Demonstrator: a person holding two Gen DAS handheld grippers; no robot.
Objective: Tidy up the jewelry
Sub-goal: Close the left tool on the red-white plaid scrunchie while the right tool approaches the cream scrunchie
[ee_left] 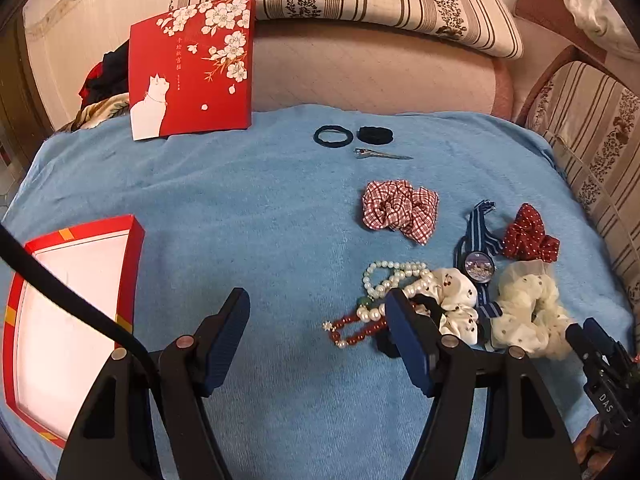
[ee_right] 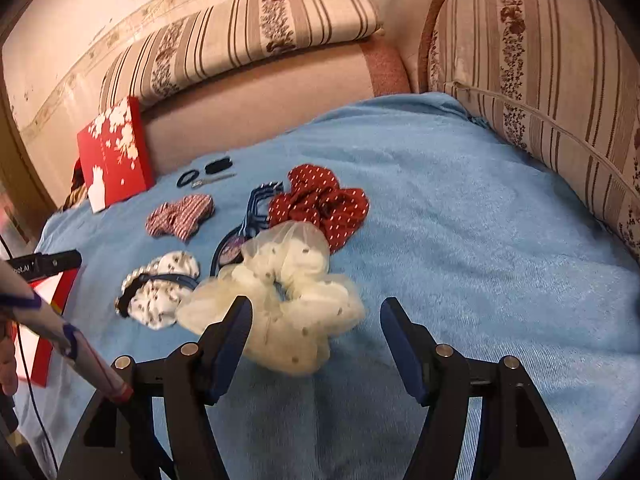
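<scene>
Both our left gripper (ee_left: 316, 312) and right gripper (ee_right: 316, 320) are wide open and empty, so we should pinch the pearl beads (ee_left: 394, 276) gently, then carry them to the red box (ee_left: 80, 240).

The left gripper's right finger (ee_left: 404, 336) covers part of the red bead bracelet (ee_left: 352, 326) and the pearl strand (ee_left: 394, 276), and a black thing behind it cannot be made out. The open box (ee_left: 76, 312) is cut by the left edge and crossed by a cable (ee_left: 64, 300). In the right wrist view the box (ee_right: 48, 320) shows only as a blurred sliver. The watch (ee_right: 230, 250) lies half under the cream scrunchie (ee_right: 288, 300). The lid's (ee_left: 192, 68) small lettering is unreadable.
</scene>
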